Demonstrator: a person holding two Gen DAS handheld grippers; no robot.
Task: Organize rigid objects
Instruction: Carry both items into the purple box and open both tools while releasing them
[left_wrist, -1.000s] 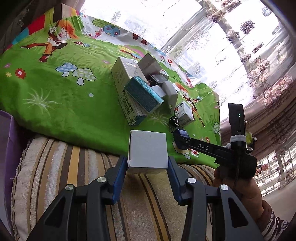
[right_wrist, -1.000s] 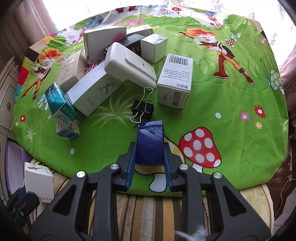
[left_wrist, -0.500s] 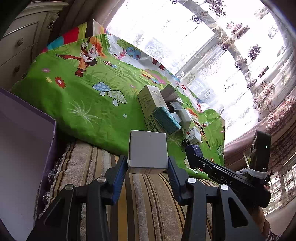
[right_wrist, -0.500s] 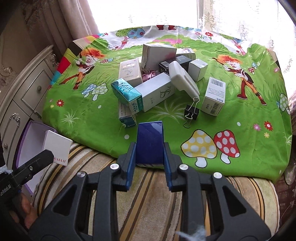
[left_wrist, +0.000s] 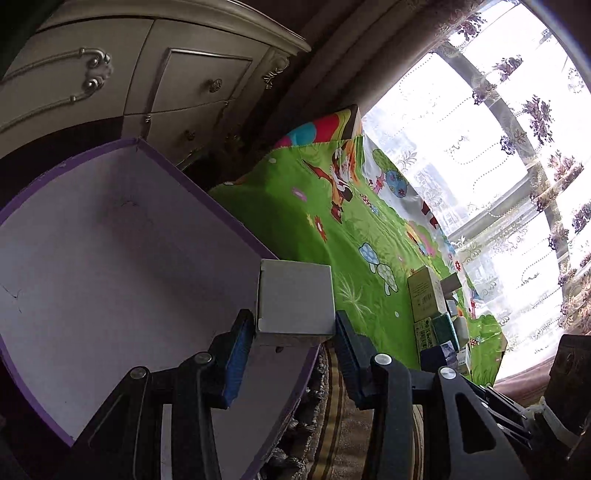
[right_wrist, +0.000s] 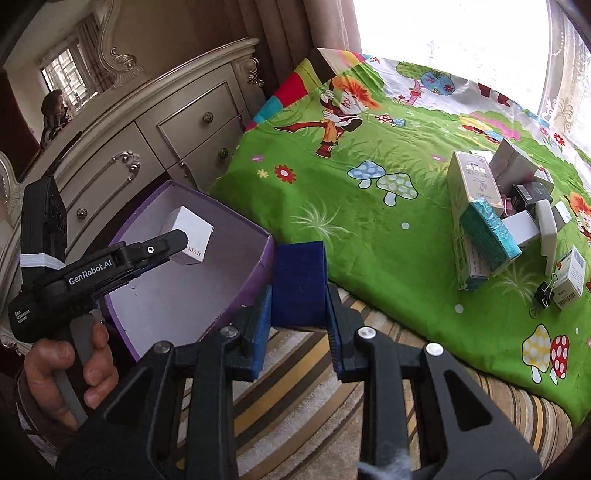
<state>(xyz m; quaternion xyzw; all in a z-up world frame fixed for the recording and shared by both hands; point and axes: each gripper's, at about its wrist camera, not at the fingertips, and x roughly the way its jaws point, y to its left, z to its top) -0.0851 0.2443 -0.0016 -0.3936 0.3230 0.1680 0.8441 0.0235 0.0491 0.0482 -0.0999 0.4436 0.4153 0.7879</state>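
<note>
You had the left gripper (left_wrist: 295, 328) clamped on a white box (left_wrist: 294, 300) over the purple bin (right_wrist: 236, 295), and the right gripper (right_wrist: 298, 314) clenched on a blue box (right_wrist: 299, 282) beside its rim. The bin looked otherwise empty; most boxes (right_wrist: 491, 225) remained on the green cloth (right_wrist: 354, 229).

Daylight pours through the window (left_wrist: 491, 155) and its lace curtain (left_wrist: 546, 122), which I see burnt out to near white in both wrist views, while the green cartoon sheet (right_wrist: 369, 206) glows evenly lit and sharp. The cream dresser (right_wrist: 155, 140) and the purple box (left_wrist: 110, 258) sit in dimmer, flatter light, the box floor in soft shade. Fisheye bending curves every edge, the corners fall to black, and nothing shows motion blur.
</note>
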